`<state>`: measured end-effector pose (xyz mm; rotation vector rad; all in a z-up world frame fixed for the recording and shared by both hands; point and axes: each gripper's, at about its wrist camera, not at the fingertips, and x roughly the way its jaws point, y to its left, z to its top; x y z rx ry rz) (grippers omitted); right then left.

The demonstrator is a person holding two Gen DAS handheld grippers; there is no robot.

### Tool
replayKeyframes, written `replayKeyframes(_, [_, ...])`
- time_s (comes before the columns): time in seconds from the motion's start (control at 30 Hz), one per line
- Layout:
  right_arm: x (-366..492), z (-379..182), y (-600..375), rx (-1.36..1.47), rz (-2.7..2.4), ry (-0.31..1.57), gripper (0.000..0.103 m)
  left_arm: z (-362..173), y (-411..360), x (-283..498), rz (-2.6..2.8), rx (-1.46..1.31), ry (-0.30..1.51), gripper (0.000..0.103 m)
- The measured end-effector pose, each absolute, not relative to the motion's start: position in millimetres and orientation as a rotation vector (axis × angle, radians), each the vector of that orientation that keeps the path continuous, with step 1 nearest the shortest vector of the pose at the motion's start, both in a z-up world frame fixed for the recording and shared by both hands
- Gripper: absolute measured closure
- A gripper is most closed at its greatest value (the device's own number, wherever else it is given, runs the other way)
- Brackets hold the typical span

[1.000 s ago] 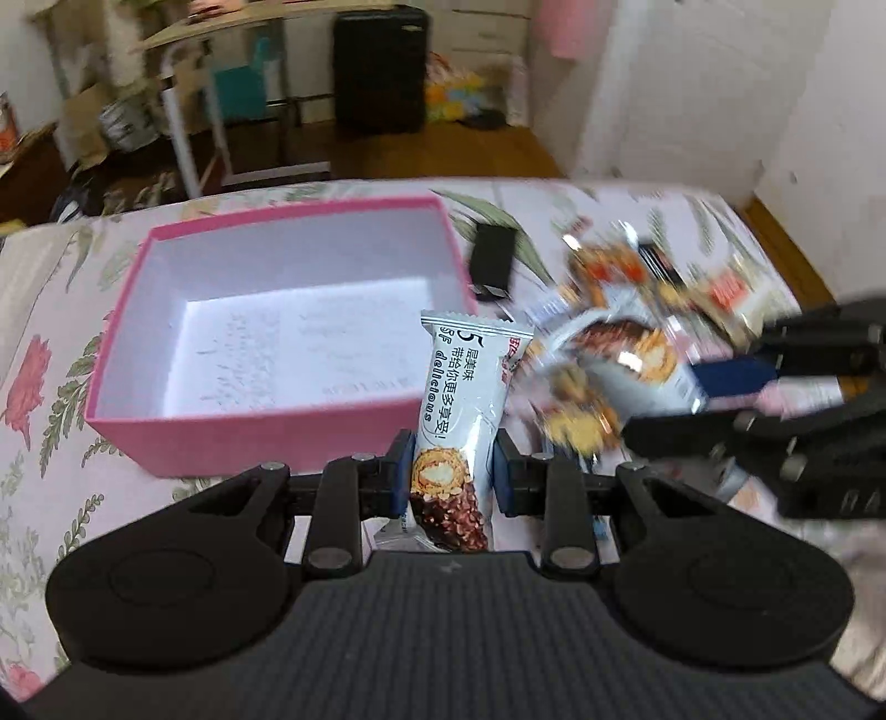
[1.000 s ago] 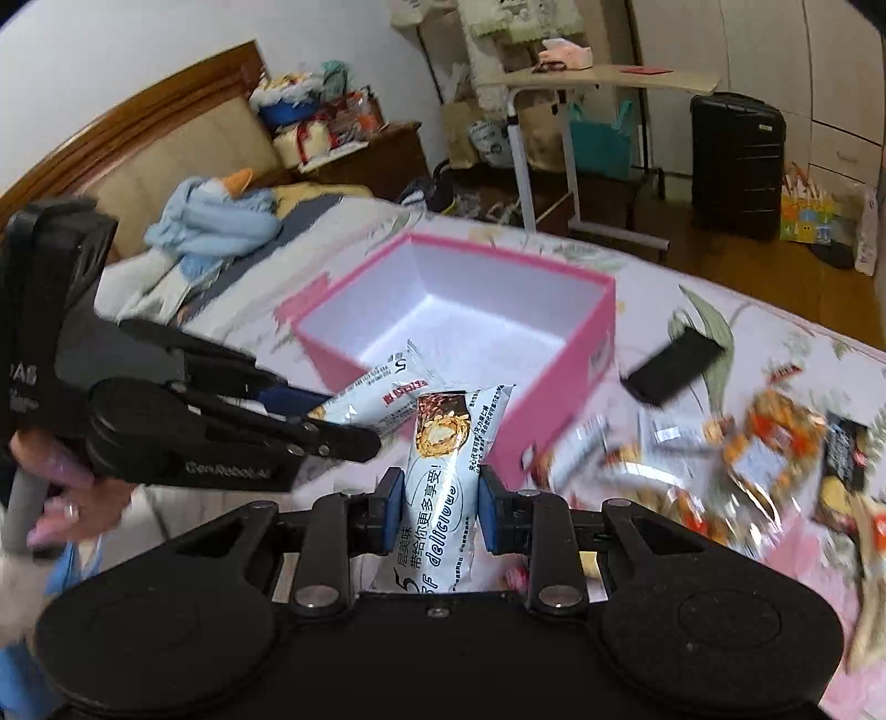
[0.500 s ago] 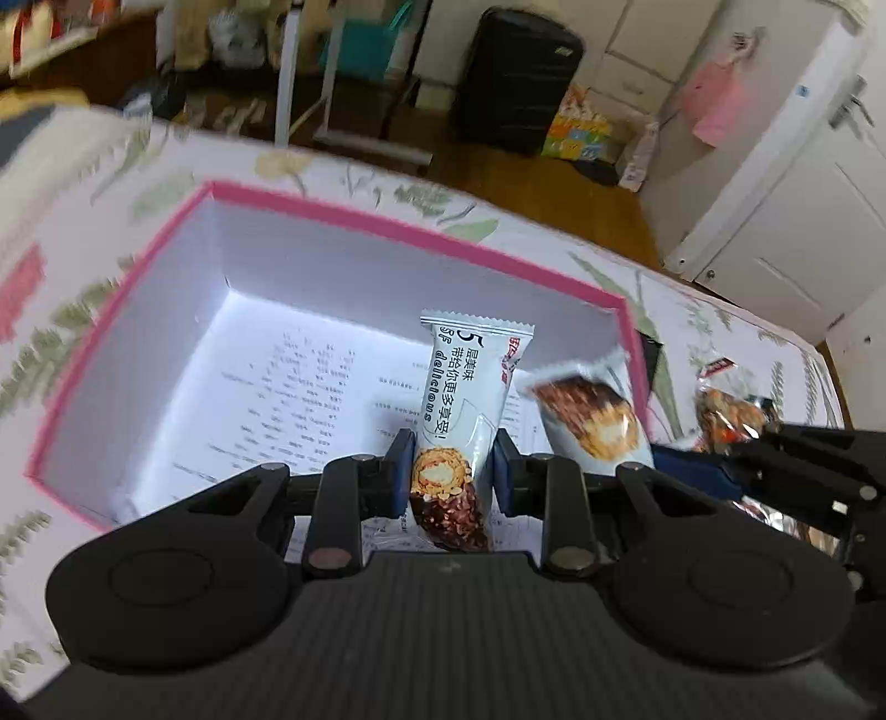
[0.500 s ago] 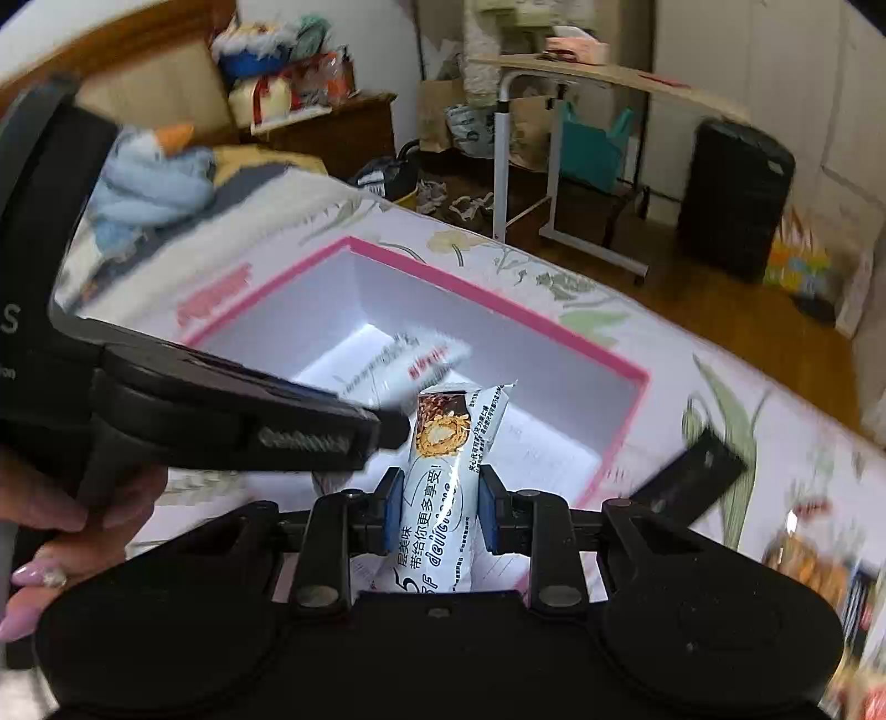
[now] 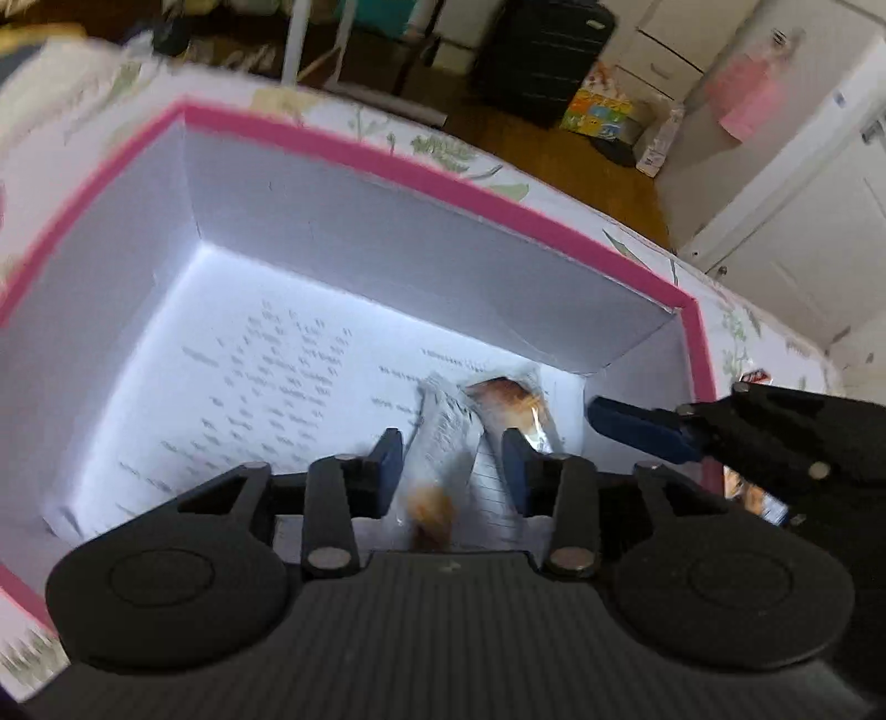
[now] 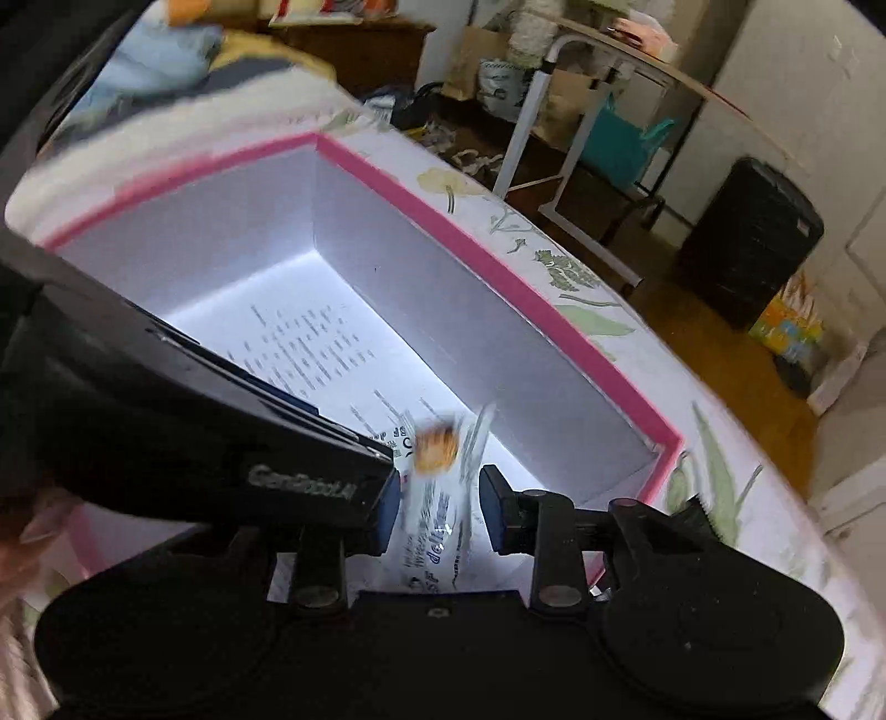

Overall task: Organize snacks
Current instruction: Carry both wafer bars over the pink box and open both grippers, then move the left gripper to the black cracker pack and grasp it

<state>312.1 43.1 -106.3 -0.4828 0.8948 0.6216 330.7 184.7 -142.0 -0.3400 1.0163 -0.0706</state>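
Note:
A pink box with a white inside and a printed sheet on its floor stands on the flowered bedspread; it also shows in the right wrist view. My left gripper is open over the box, and a white snack bar, blurred, is loose between its fingers. A second snack bar lies at the box's right corner. My right gripper is open too, with its white snack bar blurred and loose between the pads. The left gripper's body crosses the right wrist view.
A black suitcase and a colourful box stand on the wooden floor beyond the bed. A folding table and a teal bag stand behind. White doors are at the right. Snack packets lie right of the box.
Both grippers moved in over the pink box and opened. The two snack bars that they held are now loose and dropping into the box.

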Motion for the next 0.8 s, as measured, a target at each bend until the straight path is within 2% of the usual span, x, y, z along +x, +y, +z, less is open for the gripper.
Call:
replayKeyframes(0.1, [302.9, -93.5, 23.1, -0.374, 0.623, 0.887, 0.056, -128.7, 185.5, 317.7, -0.096, -0.307, 0.964, 0.058])
replayKeyframes(0.37, [249.3, -37.2, -45.0, -0.178, 0.646, 0.814, 0.055, -67.6, 164.3, 267.2, -0.212, -0.153, 0.849, 0.056])
replayKeyframes(0.8, [185.5, 9.8, -148.1, -0.018, 0.46, 0.807, 0.052, -7.4, 83.4, 202.2, -0.472, -0.024, 0.936, 0.056])
